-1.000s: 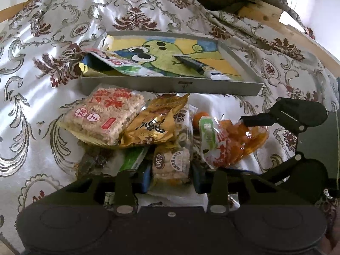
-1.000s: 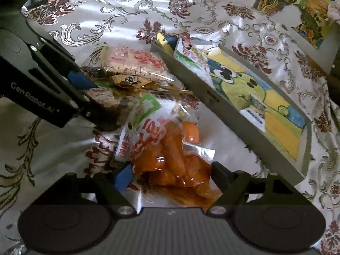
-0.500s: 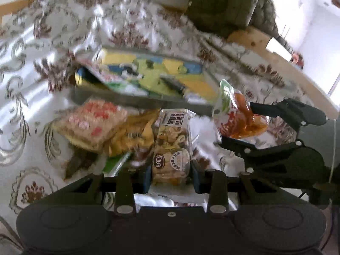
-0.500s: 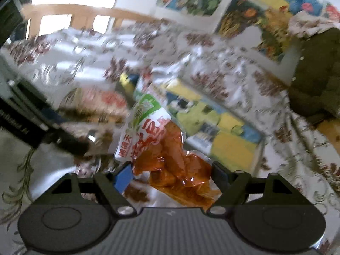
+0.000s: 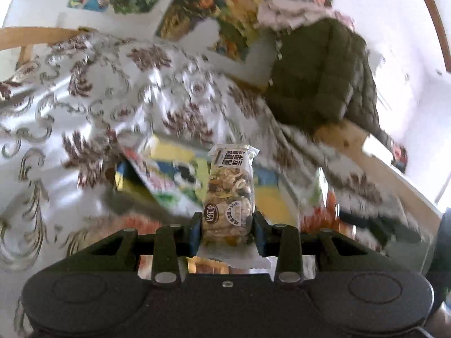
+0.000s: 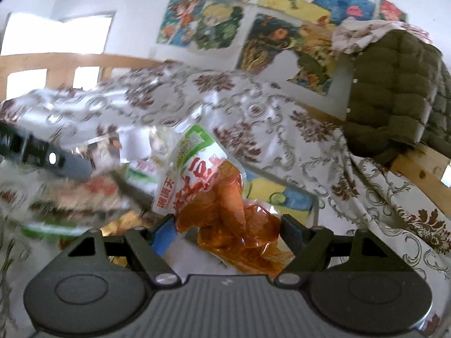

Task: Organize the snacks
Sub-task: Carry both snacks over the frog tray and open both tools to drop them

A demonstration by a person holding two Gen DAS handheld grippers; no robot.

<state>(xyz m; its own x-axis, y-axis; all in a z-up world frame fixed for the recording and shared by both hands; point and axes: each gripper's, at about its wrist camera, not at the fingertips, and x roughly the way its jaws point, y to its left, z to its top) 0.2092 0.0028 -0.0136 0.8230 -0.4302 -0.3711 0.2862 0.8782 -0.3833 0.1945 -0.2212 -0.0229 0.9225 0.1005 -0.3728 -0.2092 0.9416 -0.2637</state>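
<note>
Left wrist view has my left claw (image 5: 227, 229) closed narrowly on the nut bar packet (image 5: 229, 194), which stands upright at frame centre, pinched near its lower end with the sealed flap hanging below the pads. Behind it, blurred at mid frame, lies the tray (image 5: 174, 169) with the cartoon print, resting on the patterned bedspread (image 5: 84, 93).

Right wrist view shows my right claw (image 6: 227, 229) spread wide yet gripping the orange snack pouch (image 6: 225, 202) across its bulky lower half; the green-and-white top leans toward upper left of centre. A corner of the tray (image 6: 284, 194) peeks out just right of the pouch, and the left claw's arm (image 6: 53, 160) crosses the left edge.

I judge both packets are lifted clear of the loose pile (image 6: 84, 194) at lower left and need carrying over the tray. To do it well, I'd keep the two claws apart so they don't collide, bring each packet low over a bare patch of the tray, lay it flat, then release. The pouch is soft and slippery, so I'd avoid tilting it.
</note>
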